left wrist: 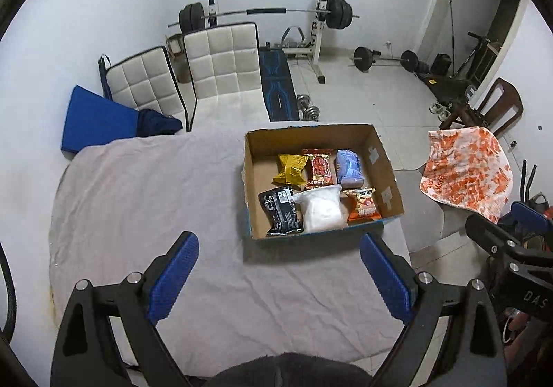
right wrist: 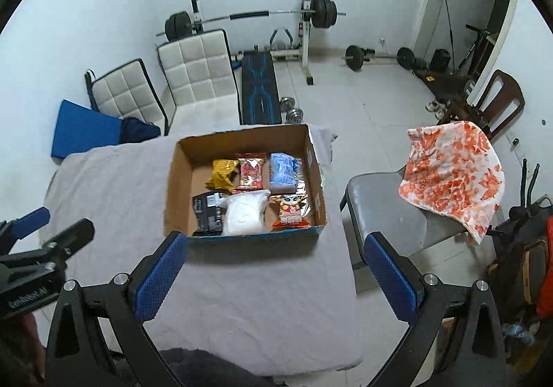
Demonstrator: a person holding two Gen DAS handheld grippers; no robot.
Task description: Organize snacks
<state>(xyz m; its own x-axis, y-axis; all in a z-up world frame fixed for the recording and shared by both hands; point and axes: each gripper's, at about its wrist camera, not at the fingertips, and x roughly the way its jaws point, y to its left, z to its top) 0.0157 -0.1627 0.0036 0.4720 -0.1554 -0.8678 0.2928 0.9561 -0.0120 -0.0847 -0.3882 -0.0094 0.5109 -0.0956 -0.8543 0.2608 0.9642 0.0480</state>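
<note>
Both grippers empty, jaws wide apart. Left gripper hangs over bare grey cloth, near side of cardboard box. Right gripper sits just near of the box front edge, nothing btwn pads.

Snacks all inside box, 2 rows of 3. Far row L to R: yellow bag, red pack, lilac pack. Near row: black pouch, white bag, orange pack. None left on the cloth as far as visible.

Judgement: task looks done or nearly so; step in hand = clear away from box. To do it well: keep jaws wide, don't clip the box rim, keep the 2 grippers apart. Left third of box floor is bare, so room if more snacks turn up.
</note>
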